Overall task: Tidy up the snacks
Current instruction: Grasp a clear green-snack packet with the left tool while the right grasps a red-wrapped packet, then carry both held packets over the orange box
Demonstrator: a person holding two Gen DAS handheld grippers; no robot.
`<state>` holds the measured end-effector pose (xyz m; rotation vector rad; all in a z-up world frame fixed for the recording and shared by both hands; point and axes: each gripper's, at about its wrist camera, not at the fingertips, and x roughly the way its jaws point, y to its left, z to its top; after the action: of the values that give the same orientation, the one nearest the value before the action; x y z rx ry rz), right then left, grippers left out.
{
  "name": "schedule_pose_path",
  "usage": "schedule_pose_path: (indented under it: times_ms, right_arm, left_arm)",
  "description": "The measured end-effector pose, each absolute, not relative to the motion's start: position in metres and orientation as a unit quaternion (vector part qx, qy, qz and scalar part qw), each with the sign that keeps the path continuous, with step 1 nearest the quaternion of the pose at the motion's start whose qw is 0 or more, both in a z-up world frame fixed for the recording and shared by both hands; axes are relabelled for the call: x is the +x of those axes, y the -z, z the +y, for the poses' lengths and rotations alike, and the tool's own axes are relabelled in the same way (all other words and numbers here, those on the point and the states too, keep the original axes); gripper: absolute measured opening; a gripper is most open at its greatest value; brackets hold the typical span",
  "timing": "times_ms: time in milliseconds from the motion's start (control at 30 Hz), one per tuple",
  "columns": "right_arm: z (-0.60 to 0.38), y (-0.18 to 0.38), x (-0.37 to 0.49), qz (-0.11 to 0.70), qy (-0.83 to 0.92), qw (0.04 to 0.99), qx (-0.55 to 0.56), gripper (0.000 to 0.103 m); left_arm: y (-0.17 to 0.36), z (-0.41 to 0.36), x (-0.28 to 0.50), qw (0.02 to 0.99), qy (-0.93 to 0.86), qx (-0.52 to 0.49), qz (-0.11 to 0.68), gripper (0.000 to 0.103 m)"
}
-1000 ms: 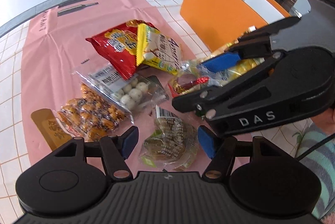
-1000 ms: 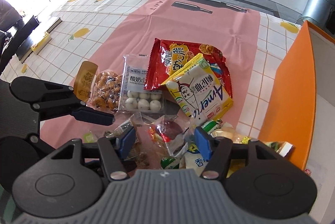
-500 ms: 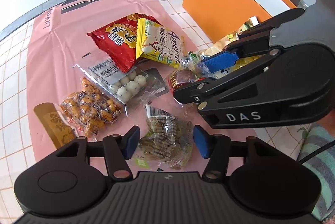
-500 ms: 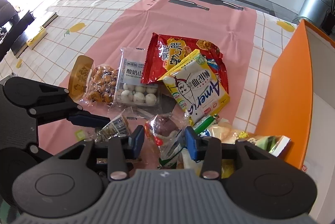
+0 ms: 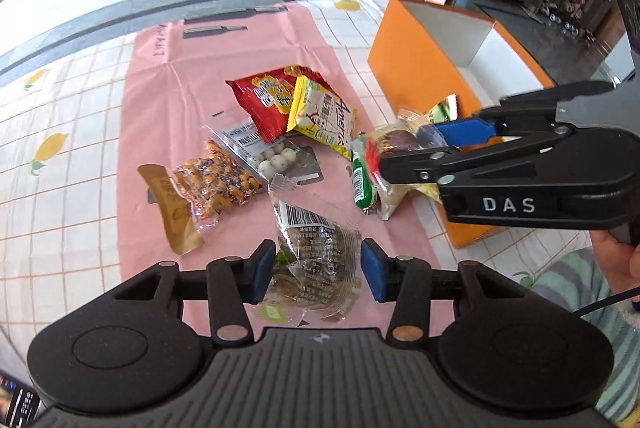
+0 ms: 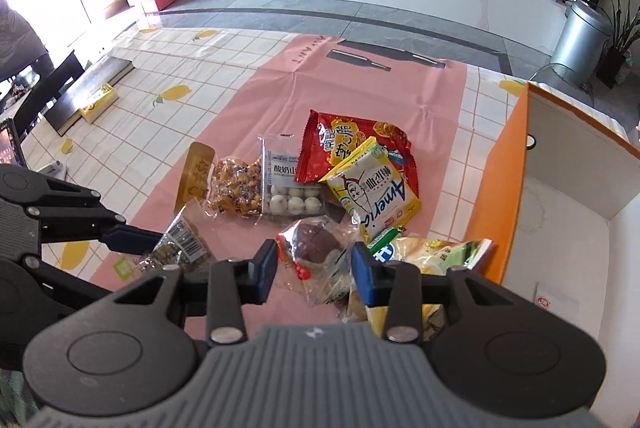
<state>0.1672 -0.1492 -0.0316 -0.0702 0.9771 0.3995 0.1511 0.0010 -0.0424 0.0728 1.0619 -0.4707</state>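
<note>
Both grippers are lifting packets off the pile now.
Your left gripper (image 5: pixel 318 270) is closing on the seed packet (image 5: pixel 316 256); your right gripper (image 6: pixel 314 268) is pinching the plum packet (image 6: pixel 314 242). Slippery film is risking a drop short of the box (image 5: pixel 424 68).

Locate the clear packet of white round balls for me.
The clear packet of white round balls lies mid-mat, between the orange-brown nut packet on its left and the red crinkly bag overlapping its right.

Two claws, both angled steeply down
Left claw (image 5: pixel 318 270) closing around a packet; right claw (image 6: pixel 314 274) grips another at its 3 o'clock.
</note>
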Motion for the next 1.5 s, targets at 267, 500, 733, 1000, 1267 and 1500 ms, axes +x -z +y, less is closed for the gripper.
schedule_pose_path:
  times_ms: [267, 500, 733, 1000, 1267, 1500]
  right_arm:
    - [-0.188, 0.005, 0.12, 0.446, -0.168, 0.879, 0.007, 0.038]
    - [-0.245, -0.015, 0.087, 0.427, -0.136, 0.893, 0.047, 0.038]
    - [-0.303, -0.016, 0.065, 0.416, -0.117, 0.899, 0.069, 0.038]
    - [-0.357, -0.001, 0.067, 0.422, -0.098, 0.898, 0.08, 0.038]
    - [-0.369, 0.02, 0.099, 0.451, -0.122, 0.884, 0.027, 0.038]
    - [-0.369, 0.04, 0.136, 0.506, -0.144, 0.849, -0.053, 0.039]
  left_arm:
    - [-0.003, -0.005, 0.117, 0.862, 0.215, 0.022, 0.457, 0.053]
    - [-0.034, -0.047, 0.1, 0.867, 0.249, 0.047, 0.43, 0.053]
    - [-0.039, -0.111, 0.099, 0.854, 0.292, 0.088, 0.422, 0.053]
    - [-0.03, -0.189, 0.118, 0.832, 0.325, 0.158, 0.422, 0.053]
    - [0.0, -0.238, 0.15, 0.8, 0.338, 0.231, 0.438, 0.053]
    - [0.03, -0.26, 0.178, 0.771, 0.334, 0.29, 0.458, 0.053]
